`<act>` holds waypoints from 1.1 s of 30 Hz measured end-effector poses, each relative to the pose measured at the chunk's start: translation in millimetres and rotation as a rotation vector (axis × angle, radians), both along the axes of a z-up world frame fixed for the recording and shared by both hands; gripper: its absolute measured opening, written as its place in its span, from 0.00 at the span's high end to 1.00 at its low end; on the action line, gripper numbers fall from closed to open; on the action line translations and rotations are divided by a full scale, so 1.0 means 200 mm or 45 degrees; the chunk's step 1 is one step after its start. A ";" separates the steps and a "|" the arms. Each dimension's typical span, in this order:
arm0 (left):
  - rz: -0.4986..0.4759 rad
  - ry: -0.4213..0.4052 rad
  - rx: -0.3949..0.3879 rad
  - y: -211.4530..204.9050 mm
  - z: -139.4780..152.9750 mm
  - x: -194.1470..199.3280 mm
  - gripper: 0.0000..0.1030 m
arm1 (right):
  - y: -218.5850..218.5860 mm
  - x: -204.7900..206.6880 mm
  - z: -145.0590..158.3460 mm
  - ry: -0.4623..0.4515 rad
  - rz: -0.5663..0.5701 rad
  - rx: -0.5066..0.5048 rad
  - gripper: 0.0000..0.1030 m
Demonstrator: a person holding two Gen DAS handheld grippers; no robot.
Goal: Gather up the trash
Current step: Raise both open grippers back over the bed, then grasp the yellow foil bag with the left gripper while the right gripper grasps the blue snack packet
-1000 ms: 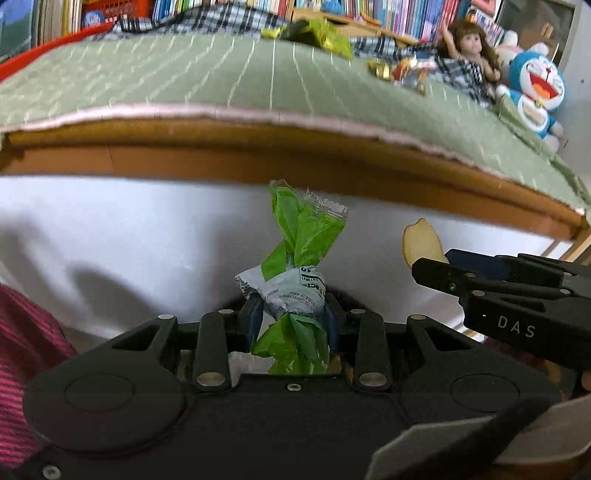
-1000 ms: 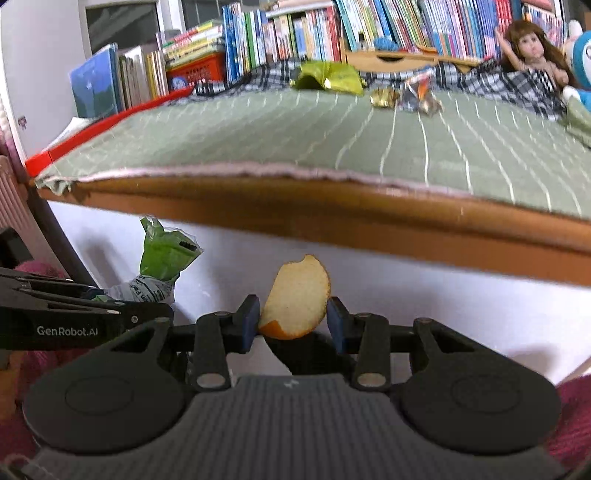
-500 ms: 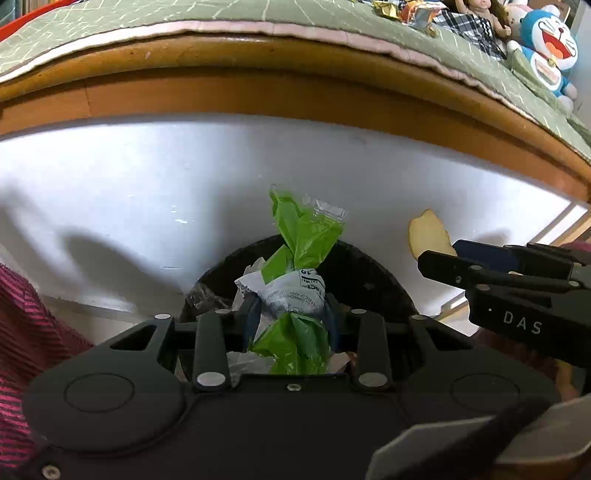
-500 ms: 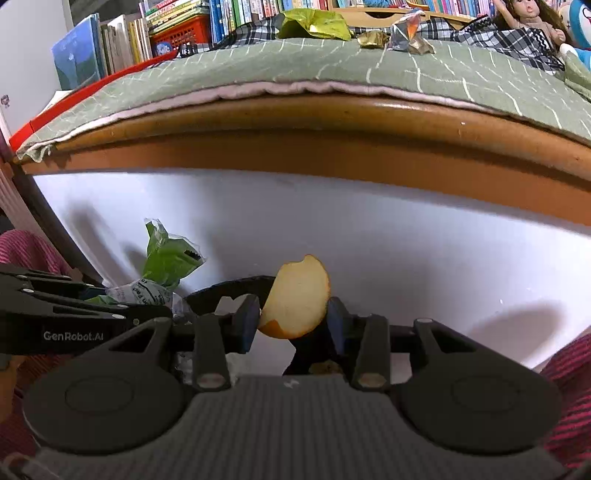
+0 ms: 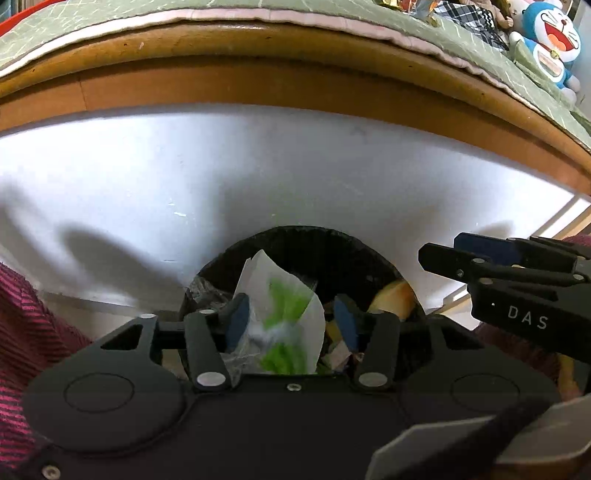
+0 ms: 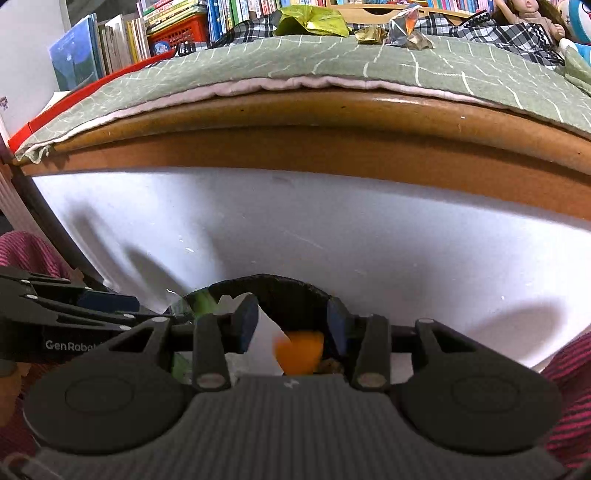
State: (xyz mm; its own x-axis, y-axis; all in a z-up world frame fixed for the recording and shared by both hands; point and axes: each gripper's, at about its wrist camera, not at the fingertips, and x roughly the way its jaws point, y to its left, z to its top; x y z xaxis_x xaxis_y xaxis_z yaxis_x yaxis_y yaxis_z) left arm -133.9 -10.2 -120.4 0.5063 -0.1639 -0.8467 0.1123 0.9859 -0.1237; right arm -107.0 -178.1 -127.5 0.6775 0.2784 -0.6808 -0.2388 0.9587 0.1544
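— Step in hand? Dropping. Both claws over the black bin (image 5: 306,254) by the bed's (image 6: 332,122) white side, jaws just opened. Left claw (image 5: 291,319) apart, green-and-white wrapper (image 5: 284,314) blurred between the pads, looking loose and falling. Right claw (image 6: 291,319) apart too, orange fruit peel (image 6: 299,350) blurred below the pads, already in the bin mouth.

— Next? Probably lifting clear, then reaching back over the green quilt for the yellow-green bag (image 6: 310,20) and the foil wrappers (image 6: 402,31) left on top.

— Hidden? Bin's near rim and bottom, behind the claw bodies. Hard to say whether the wrapper brushes the left pad.
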 end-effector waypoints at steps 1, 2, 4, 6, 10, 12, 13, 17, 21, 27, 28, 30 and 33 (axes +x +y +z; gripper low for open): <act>0.001 0.001 0.000 0.00 0.00 0.00 0.45 | 0.00 0.00 0.00 0.000 0.000 0.001 0.41; 0.001 0.000 -0.001 0.00 0.00 0.00 0.44 | 0.00 0.00 0.00 0.000 0.000 -0.001 0.41; 0.003 -0.005 0.000 0.00 0.01 0.00 0.41 | 0.00 0.00 0.00 0.000 -0.001 -0.003 0.41; 0.004 -0.016 0.003 0.00 0.02 0.00 0.34 | 0.00 0.00 0.01 -0.001 -0.002 0.001 0.40; 0.011 -0.046 0.002 0.01 0.07 0.00 0.31 | -0.01 -0.01 0.04 -0.020 -0.004 0.014 0.39; 0.013 -0.066 0.000 0.02 0.11 0.00 0.30 | -0.01 -0.01 0.08 -0.044 0.004 0.022 0.38; 0.012 -0.081 0.000 0.03 0.13 0.00 0.30 | -0.02 -0.02 0.10 -0.062 0.006 0.025 0.37; 0.000 -0.177 -0.020 0.07 0.27 -0.02 0.25 | -0.03 -0.03 0.22 -0.150 0.021 0.037 0.33; 0.017 -0.306 -0.032 0.13 0.45 -0.01 0.22 | -0.05 -0.04 0.36 -0.251 0.029 0.047 0.29; 0.007 -0.467 -0.038 0.17 0.69 0.05 0.19 | -0.10 0.00 0.55 -0.416 0.031 0.023 0.21; 0.002 -0.487 -0.034 0.16 0.72 0.08 0.19 | -0.11 0.02 0.58 -0.446 0.019 0.010 0.19; -0.003 -0.528 -0.028 0.15 0.78 0.14 0.19 | -0.13 0.06 0.62 -0.491 -0.013 -0.020 0.17; -0.009 -0.582 -0.042 0.13 0.86 0.28 0.18 | -0.17 0.17 0.68 -0.526 -0.057 -0.045 0.13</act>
State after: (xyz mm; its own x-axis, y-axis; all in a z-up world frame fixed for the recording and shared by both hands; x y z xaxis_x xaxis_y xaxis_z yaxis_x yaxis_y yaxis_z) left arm -78.1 16.0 51.9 0.8253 -0.1916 -0.5311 0.1693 0.9814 -0.0909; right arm -72.3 -211.2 8.1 0.9065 0.2239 -0.3580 -0.2318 0.9725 0.0212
